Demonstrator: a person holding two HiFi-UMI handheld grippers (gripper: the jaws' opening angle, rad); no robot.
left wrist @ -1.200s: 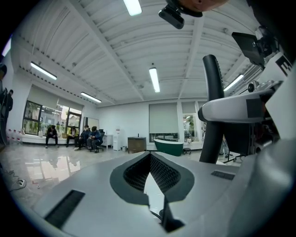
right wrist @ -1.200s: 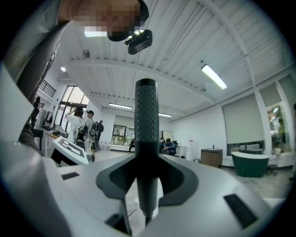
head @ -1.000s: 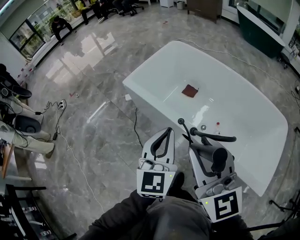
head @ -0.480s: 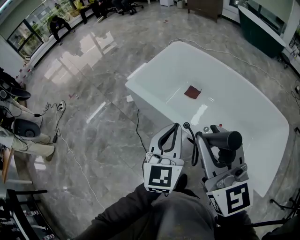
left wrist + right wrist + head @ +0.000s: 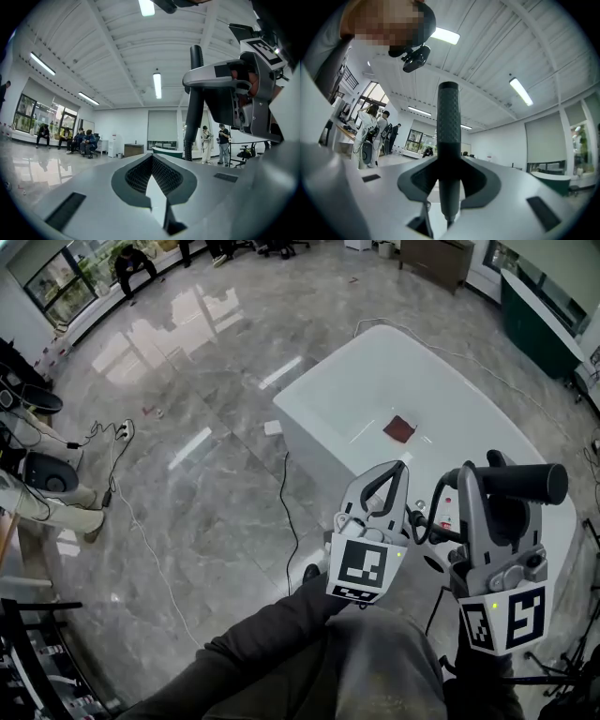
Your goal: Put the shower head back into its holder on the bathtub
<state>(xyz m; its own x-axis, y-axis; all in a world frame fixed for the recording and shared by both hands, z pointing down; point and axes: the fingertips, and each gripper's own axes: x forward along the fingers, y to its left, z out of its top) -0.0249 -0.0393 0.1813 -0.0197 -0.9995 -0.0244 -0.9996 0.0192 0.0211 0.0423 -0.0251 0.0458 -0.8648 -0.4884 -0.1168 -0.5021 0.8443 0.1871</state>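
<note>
Looking down from my head, my right tongs (image 5: pixel 480 486) hold the dark shower head (image 5: pixel 521 483) up in the air, by the near end of the white bathtub (image 5: pixel 319 390). My left tongs (image 5: pixel 382 479) are just beside it. In the left gripper view, those tongs are pressed together with nothing inside. In the right gripper view, the handle (image 5: pixel 448 140) is squeezed tight between my tongs. I think it is picked up, but not yet in its holder, which I cannot find.

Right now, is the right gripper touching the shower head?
Touching. The right gripper view shows the right gripper with its jaws clamped on the dark textured handle of the shower head.
</note>
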